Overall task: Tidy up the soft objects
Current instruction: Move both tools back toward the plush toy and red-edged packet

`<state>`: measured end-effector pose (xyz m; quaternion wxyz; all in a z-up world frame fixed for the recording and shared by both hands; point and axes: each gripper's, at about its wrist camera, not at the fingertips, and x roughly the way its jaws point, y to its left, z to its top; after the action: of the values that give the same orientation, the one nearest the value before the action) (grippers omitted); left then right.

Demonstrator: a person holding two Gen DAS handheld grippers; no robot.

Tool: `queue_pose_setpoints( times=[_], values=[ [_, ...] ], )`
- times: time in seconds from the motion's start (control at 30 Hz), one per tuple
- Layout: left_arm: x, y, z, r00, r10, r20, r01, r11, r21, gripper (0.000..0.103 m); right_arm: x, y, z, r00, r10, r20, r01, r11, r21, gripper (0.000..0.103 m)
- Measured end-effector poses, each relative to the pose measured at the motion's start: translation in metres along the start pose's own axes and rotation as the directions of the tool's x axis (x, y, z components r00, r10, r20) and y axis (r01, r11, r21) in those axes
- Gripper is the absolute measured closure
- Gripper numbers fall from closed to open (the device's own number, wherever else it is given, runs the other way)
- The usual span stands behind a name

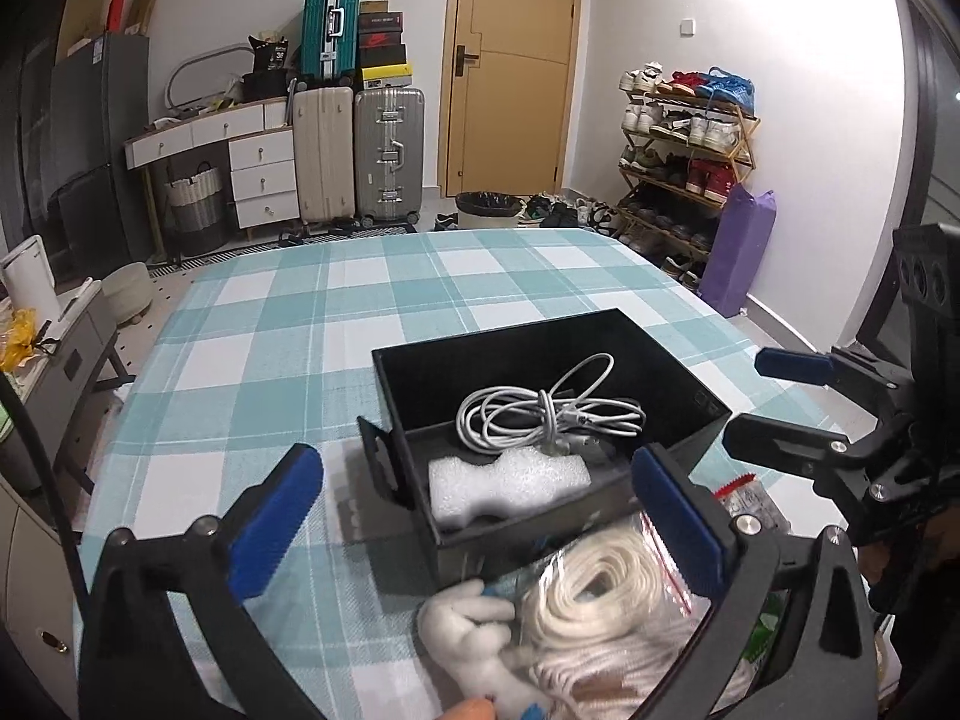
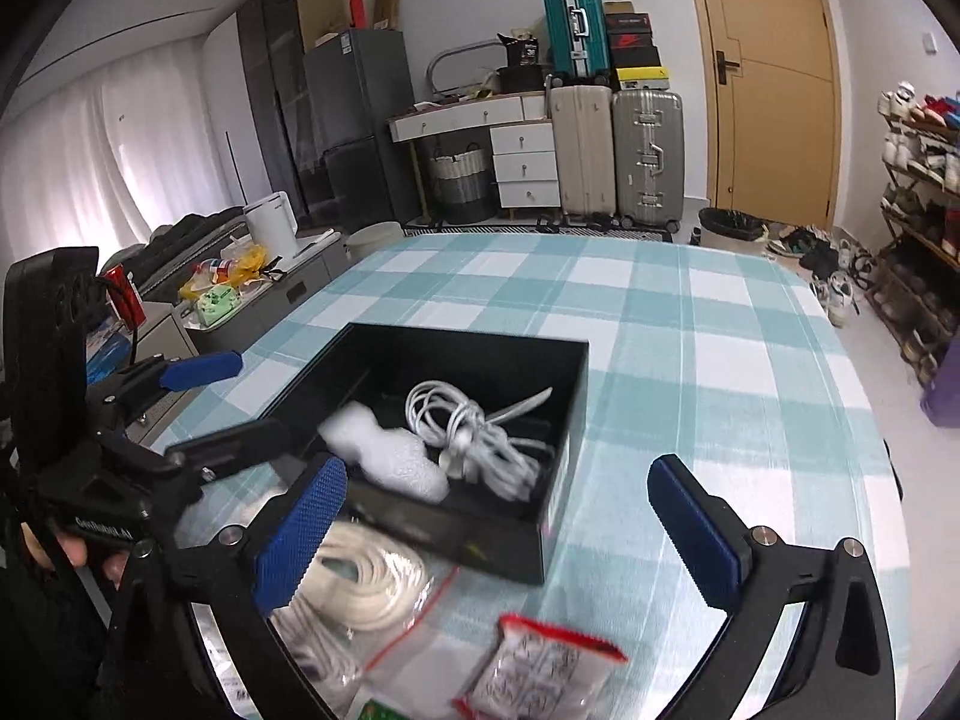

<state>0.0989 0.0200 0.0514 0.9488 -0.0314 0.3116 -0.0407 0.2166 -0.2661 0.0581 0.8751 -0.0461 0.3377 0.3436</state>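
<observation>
A black open box (image 1: 660, 339) (image 2: 570, 420) sits on the checked bed cover. Inside it lie a coiled white cable (image 1: 540, 414) (image 2: 474, 426) and a white foam piece (image 1: 504, 483) (image 2: 390, 456). In front of the box lie a clear bag of white rope (image 1: 600, 600) (image 2: 372, 588), a white plush toy (image 1: 468, 624) and a red-edged packet (image 1: 747, 495) (image 2: 540, 666). My left gripper (image 1: 477, 459) (image 2: 261, 396) stands open above the box's near edge. My right gripper (image 2: 498, 471) (image 1: 744, 396) is open too, to the right of the box, holding nothing.
The teal and white checked cover (image 1: 360, 312) stretches far beyond the box. A grey bedside unit (image 2: 270, 294) with clutter stands at the left. Suitcases (image 1: 360, 162), a drawer desk (image 1: 258, 156), a door (image 1: 510, 66) and a shoe rack (image 1: 690, 150) line the far wall.
</observation>
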Motion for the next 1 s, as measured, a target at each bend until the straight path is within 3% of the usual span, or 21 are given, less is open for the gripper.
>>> queue_pose_setpoints(
  times=[0.53,1.0],
  values=[
    [-0.032,0.002,-0.034,0.999,0.043,-0.013,-0.043,0.999,0.017,0.000,-0.047,0.013,-0.050,0.997,-0.079,-0.023,0.080,0.996,0.027,0.001],
    [-0.027,0.002,-0.056,0.996,0.068,-0.060,-0.066,0.997,0.033,0.000,-0.038,0.000,-0.078,0.991,-0.084,-0.101,0.093,0.992,0.082,0.001]
  ],
)
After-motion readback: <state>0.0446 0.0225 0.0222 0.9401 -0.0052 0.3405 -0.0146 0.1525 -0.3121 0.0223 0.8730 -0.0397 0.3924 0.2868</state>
